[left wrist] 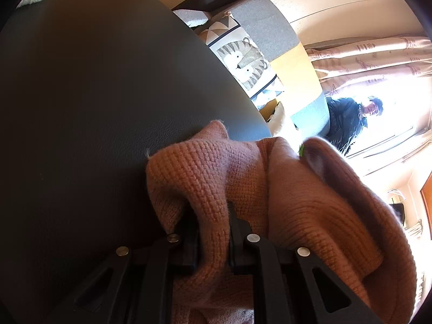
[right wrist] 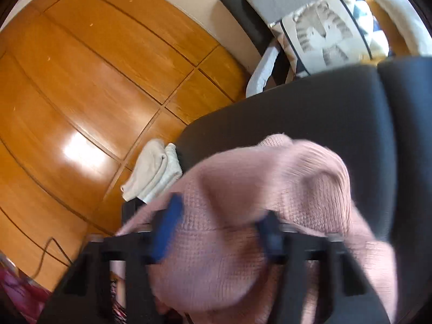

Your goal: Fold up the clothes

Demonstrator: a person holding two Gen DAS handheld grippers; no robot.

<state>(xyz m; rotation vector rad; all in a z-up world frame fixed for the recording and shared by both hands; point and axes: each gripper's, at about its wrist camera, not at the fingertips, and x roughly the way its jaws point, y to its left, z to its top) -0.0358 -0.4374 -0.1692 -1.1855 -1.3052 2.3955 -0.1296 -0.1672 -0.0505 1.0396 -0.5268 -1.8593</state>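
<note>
The pink knit sweater [left wrist: 283,202] is bunched over the near edge of the dark desk [left wrist: 94,108]. The left claw [left wrist: 213,232] is narrowed on a fold of the sweater, knit pinched between its black fingers. On the right wrist view, the right claw [right wrist: 218,229] stands wide, blue-padded fingers [right wrist: 168,229] spread either side of the sweater [right wrist: 270,183], which drapes between and over them. Beyond the desk's far corner, a folded pale cloth [right wrist: 154,172] lies on the wooden floor [right wrist: 81,94].

both wrist views sit close over the dark seat [left wrist: 94,94] (right one tilted floorward), sharing the tiger cushion [right wrist: 324,40].
</note>
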